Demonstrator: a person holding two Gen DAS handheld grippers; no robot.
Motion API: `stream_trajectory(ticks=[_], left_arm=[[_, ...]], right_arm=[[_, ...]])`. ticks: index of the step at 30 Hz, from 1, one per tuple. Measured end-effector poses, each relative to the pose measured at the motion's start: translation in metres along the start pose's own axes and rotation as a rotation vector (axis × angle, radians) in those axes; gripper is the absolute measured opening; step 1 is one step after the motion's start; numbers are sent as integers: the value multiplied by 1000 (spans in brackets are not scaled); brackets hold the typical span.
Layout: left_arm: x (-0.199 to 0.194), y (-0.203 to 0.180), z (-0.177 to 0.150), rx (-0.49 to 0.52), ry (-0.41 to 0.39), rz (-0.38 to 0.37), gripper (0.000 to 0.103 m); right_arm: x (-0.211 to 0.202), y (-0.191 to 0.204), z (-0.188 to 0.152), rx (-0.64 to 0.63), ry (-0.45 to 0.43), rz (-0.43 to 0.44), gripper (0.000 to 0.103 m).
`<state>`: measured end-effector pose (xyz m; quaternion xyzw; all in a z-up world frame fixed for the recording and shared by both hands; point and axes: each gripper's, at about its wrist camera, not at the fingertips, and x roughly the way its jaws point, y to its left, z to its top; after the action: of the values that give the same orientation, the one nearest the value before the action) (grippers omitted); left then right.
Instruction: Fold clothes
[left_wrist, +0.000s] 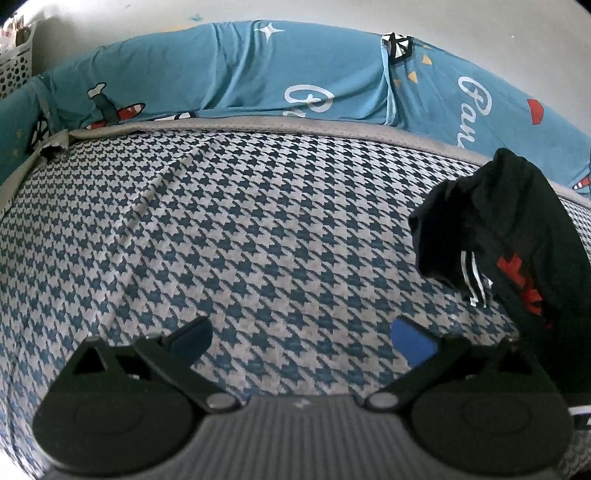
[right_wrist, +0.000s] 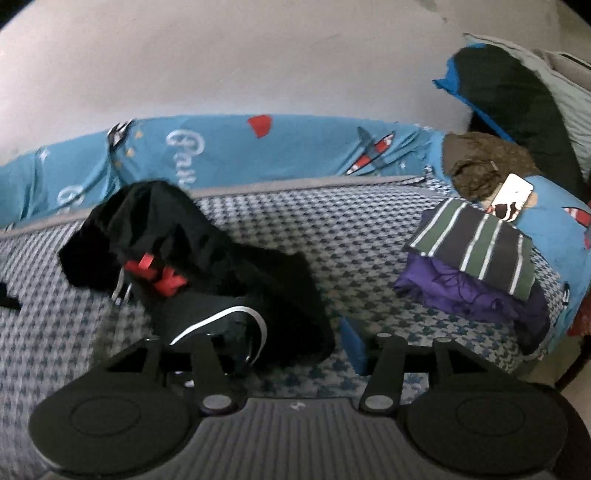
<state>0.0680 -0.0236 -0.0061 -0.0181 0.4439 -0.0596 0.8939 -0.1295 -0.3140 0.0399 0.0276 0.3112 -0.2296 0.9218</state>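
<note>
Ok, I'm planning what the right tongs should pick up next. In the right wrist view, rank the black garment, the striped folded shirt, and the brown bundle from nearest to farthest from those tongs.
1. Black garment, crumpled on the left, reaching between the right tongs.
2. Striped folded shirt, on the purple garment, farther off right.
3. Brown bundle, behind the stack, far right.

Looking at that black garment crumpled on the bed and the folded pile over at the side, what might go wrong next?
The black garment lies bunched in front of the right gripper, whose jaws stand apart, so a pinch could catch several layers instead of one edge. The left gripper is open over bare houndstooth bedcover, so the cloth may drag when only one side lifts. Spreading it toward the folded stack might knock that pile askew.
</note>
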Motion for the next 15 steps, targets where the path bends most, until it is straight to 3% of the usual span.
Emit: stream_trajectory(ticks=[9, 15], left_arm=[[4, 2, -1, -8, 5, -3, 103], [6, 2, -1, -5, 10, -8, 103]], right_arm=[[-20, 4, -4, -31, -1, 82, 55], [-34, 15, 5, -48, -81, 156, 68]])
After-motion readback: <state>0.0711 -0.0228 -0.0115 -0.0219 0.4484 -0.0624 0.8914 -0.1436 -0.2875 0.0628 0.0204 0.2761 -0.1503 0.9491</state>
